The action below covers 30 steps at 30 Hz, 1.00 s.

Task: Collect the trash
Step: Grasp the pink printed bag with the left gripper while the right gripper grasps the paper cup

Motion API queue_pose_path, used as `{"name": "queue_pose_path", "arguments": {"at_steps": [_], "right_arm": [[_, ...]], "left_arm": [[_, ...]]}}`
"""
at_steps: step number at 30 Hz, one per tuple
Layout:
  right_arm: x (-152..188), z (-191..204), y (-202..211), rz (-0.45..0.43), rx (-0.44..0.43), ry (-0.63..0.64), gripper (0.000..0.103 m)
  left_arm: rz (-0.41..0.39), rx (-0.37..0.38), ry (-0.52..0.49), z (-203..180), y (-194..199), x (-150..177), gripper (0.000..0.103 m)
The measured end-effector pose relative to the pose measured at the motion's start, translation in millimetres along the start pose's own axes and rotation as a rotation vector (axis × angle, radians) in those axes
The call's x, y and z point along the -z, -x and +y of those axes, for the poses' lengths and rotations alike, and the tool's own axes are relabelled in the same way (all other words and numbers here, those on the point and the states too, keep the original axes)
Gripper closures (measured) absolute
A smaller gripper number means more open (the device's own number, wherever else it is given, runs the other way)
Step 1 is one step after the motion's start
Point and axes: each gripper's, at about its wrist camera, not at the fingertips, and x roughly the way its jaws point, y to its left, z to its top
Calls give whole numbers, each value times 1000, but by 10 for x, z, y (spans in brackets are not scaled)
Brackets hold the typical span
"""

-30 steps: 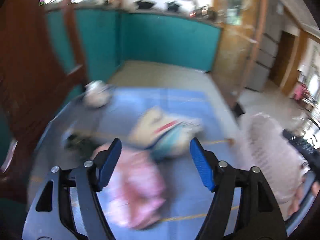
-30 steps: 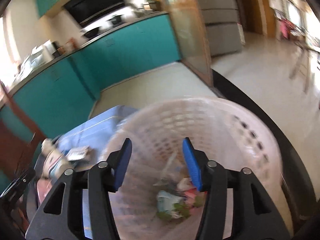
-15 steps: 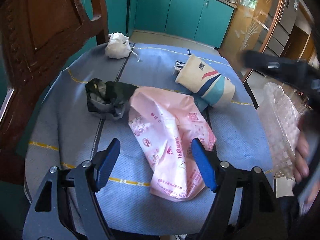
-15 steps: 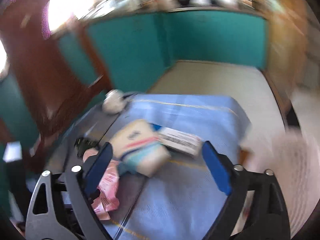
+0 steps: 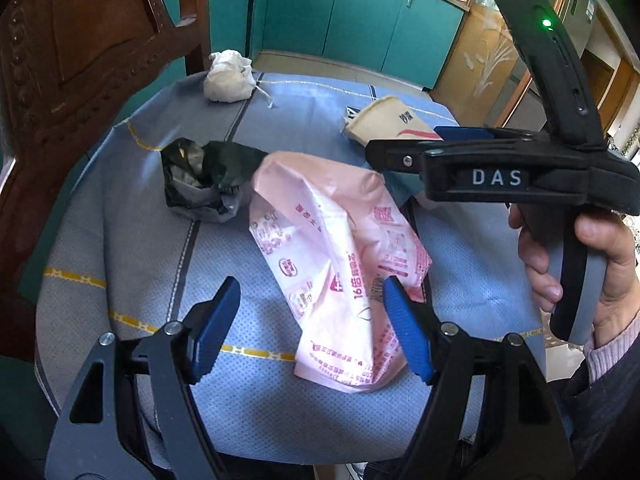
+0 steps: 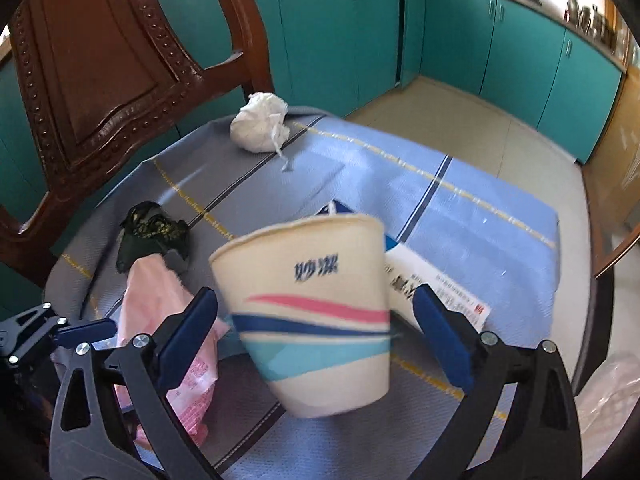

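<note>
A pink plastic bag (image 5: 340,264) lies on the blue-grey table cloth (image 5: 120,248). My left gripper (image 5: 312,312) is open just above its near end. A paper cup (image 6: 316,312) with red and blue stripes lies on its side. My right gripper (image 6: 316,336) is open with a finger on either side of the cup, not closed on it. The right gripper also shows in the left wrist view (image 5: 404,148), over the cup (image 5: 384,120). A crumpled black bag (image 5: 204,180) and a white tissue wad (image 5: 228,76) lie farther back.
A carved wooden chair (image 6: 100,80) stands at the table's left. A white printed leaflet (image 6: 436,288) lies under the cup. Teal cabinets (image 6: 480,32) line the far wall. A pale basket edge (image 6: 612,400) shows at the right.
My right gripper swung from over the basket to the table and now straddles the paper cup. My left gripper moved closer over the pink bag.
</note>
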Motion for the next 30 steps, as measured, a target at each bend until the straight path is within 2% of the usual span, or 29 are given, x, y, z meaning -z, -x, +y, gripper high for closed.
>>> {"name": "queue_pose_path", "arguments": {"at_steps": [1,8,14,16,17,18,22,24,30], "right_arm": [[9,9,7,3,-9,-3,22],[93,-18,115,-34,-62,-59,26],[234,-39,532,-136,-78,-139,26],[283,-26,688,-173,-67,-132,26],[312,-39,763,-194,-68,-135,26],[329,-58,795,-204,-72,-141,26],[438,-202,878,-218,-38,-191,26],[478,-247,890,-219,-10,-207,26],[631,-205,1045,-264,88,-222,26]], "left_arm": [[2,3,3,6,-1,7,29],[-14,-9,23,53,65,25,28],[-21,1,18,1,62,6,29],[-20,6,12,-32,38,3,39],[-12,6,4,-57,15,8,50],[-3,8,-3,-73,-8,13,57],[-10,15,-19,-127,-8,47,72],[-30,2,-39,-172,49,64,83],[-112,-4,-90,-253,351,68,85]]}}
